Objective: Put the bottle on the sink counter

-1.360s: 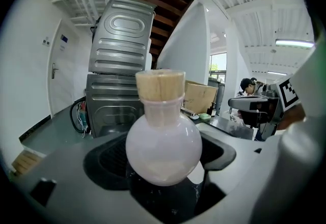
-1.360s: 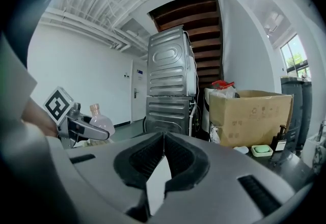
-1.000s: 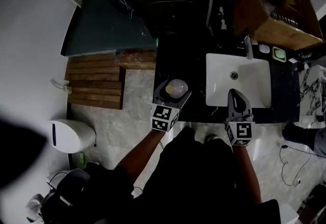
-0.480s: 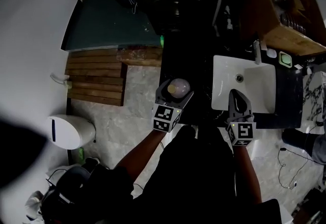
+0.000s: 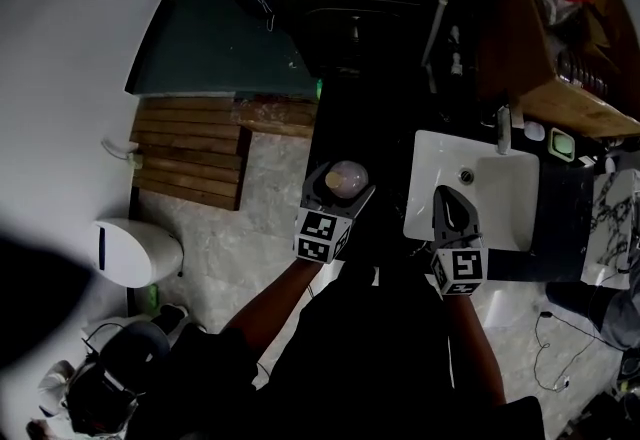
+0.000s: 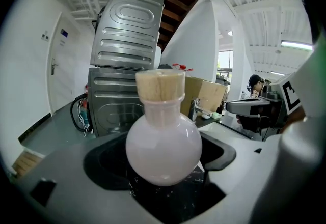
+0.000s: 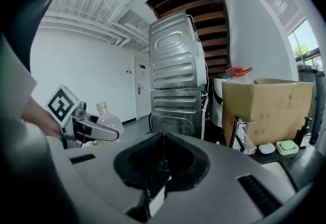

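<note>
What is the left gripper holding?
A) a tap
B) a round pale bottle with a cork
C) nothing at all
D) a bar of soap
B: the left gripper is shut on the bottle, which is round, pale and corked.

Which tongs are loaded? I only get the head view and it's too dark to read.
Observer: The left. In the left gripper view the left tongs are closed on a round, pale pink bottle, upright, with a cork-coloured stopper on top.
Operator: And the right tongs?
Observer: Empty. The right gripper view shows the right tongs with the jaws together and nothing between them.
Operator: Is the bottle down on the counter?
Observer: I can't tell. The left gripper view shows the dark speckled counter just below the bottle's base, but not whether they touch.
</note>
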`<state>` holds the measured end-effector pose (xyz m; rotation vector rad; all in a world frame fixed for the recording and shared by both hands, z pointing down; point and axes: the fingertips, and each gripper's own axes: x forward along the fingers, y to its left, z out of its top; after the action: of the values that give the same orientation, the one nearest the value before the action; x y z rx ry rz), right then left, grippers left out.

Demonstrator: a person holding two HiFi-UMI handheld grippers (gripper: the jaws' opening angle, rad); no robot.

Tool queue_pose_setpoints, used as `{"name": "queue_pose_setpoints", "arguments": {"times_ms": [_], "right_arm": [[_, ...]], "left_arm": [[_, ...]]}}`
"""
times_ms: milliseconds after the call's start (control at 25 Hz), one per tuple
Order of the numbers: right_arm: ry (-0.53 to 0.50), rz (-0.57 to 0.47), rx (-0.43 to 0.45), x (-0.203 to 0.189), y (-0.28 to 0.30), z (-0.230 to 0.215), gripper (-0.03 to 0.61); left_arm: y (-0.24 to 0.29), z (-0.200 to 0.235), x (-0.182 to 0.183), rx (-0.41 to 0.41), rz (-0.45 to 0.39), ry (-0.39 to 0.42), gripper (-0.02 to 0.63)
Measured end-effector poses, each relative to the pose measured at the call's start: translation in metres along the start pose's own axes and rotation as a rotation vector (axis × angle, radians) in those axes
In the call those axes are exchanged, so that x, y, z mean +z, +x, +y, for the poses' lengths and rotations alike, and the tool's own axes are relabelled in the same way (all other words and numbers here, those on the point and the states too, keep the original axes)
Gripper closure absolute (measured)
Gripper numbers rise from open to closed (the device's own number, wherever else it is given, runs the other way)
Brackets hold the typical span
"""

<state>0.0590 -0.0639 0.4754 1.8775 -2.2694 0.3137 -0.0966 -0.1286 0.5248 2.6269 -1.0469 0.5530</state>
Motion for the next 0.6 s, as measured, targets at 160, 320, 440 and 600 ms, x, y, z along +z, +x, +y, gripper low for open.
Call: {"name": "queue_pose_setpoints", "arguments": {"times_ms": [160,320,440,600], "right_arm": [[-0.008,0.024,0.027,-0.004,0.015,-0.006,0.54],[0.016,0.033,0.037,-0.007,0.03,-0.016,0.54],[0.049,0.023,0.022,-0.008,0.038,-0.03,0.54],[0.041,0.021,0.026,-0.005,0.049,-0.043,0.54]], "left_arm": [[0.021,0.004,0.007,0.01,0.003,-0.005,0.219],[0.042,0.012,0.012,0.024,0.012,0.003,0.219],[0.058,0.016,0.016,0.034,0.019,0.013,0.218],[0.081,0.02,0.024,0.039,0.02,0.025,0.219]]}}
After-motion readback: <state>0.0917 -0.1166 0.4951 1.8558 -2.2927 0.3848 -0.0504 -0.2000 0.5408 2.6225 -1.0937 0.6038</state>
